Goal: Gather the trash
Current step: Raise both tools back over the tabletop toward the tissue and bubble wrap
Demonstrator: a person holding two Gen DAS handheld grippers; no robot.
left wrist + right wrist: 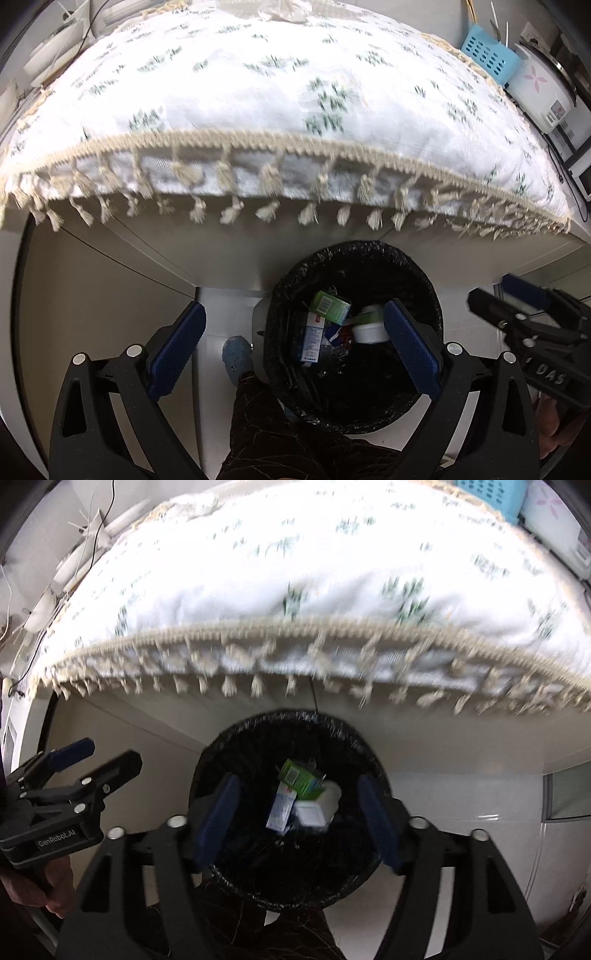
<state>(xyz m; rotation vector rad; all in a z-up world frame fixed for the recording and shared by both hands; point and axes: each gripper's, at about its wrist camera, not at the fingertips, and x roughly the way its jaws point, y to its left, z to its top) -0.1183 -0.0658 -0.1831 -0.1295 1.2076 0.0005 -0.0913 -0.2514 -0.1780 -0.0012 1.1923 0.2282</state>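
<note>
A round bin with a black liner (369, 258) (221, 746) stands on the floor under the table's edge. Inside it I see a green box (328, 305) (301, 775), a blue-and-white carton (312, 339) (282, 808) and a white cup (369, 332) (317, 806). My left gripper (293, 347) (107, 755) hangs open over the bin's left rim with nothing between its fingers. My right gripper (299, 812) (495, 291) is open above the bin's mouth. The blurred white cup shows between its blue pads (221, 812) without touching them.
A table with a white flowered cloth (280, 92) (295, 572) and a tassel fringe overhangs the bin. A blue basket (487, 59) and a rice cooker (543, 92) stand at the back right. A person's dark trouser leg (266, 424) and blue shoe cover (236, 354) are beside the bin.
</note>
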